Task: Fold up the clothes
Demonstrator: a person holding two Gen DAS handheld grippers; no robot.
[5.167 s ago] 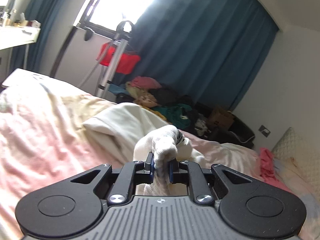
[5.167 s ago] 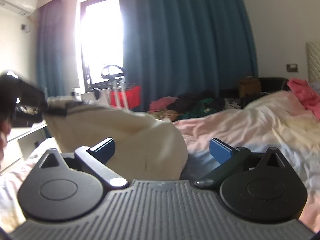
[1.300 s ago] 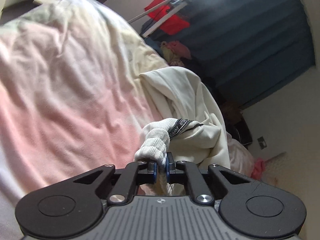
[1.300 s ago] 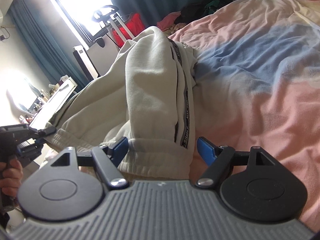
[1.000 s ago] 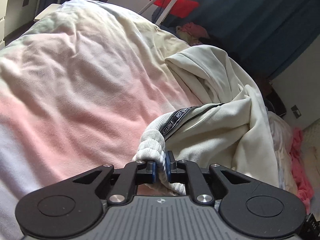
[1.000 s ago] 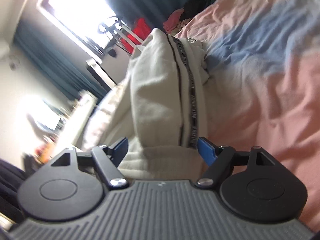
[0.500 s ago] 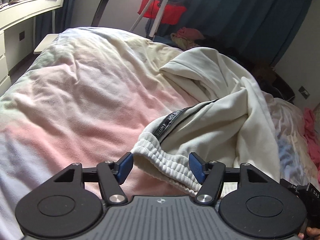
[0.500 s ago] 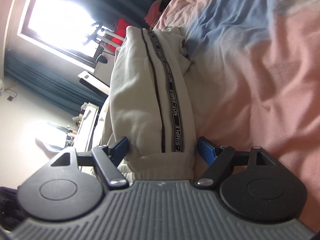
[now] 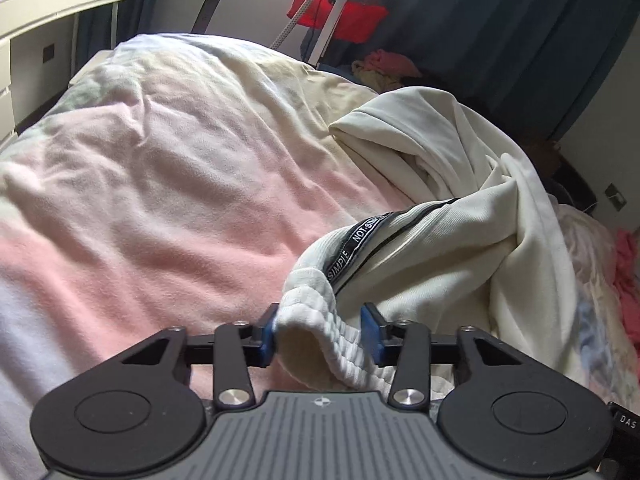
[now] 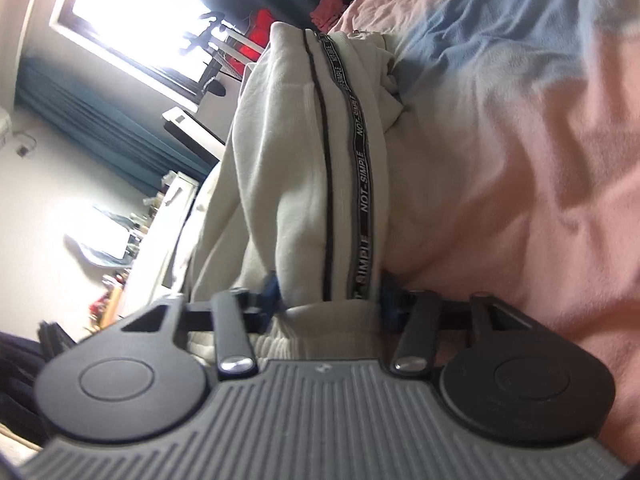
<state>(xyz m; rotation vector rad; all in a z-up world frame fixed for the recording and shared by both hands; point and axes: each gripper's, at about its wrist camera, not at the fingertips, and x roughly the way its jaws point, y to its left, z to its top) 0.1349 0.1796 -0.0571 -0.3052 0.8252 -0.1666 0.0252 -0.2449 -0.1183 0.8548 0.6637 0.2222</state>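
A rumpled pink, cream and pale-blue blanket [image 9: 168,184] covers the bed, with dark teal curtains [image 9: 500,28] and a bright window [image 10: 132,12] behind. Cream trousers [image 9: 460,200] lie across it. The left tool [image 9: 320,330] and right tool [image 10: 328,296] have just been closing, each pinching a ribbed cuff.

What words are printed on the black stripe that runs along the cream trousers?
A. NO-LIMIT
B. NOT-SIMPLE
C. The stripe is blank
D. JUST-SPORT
B: in the right wrist view, the black stripe on the cream trousers repeats NOT-SIMPLE in pale letters.
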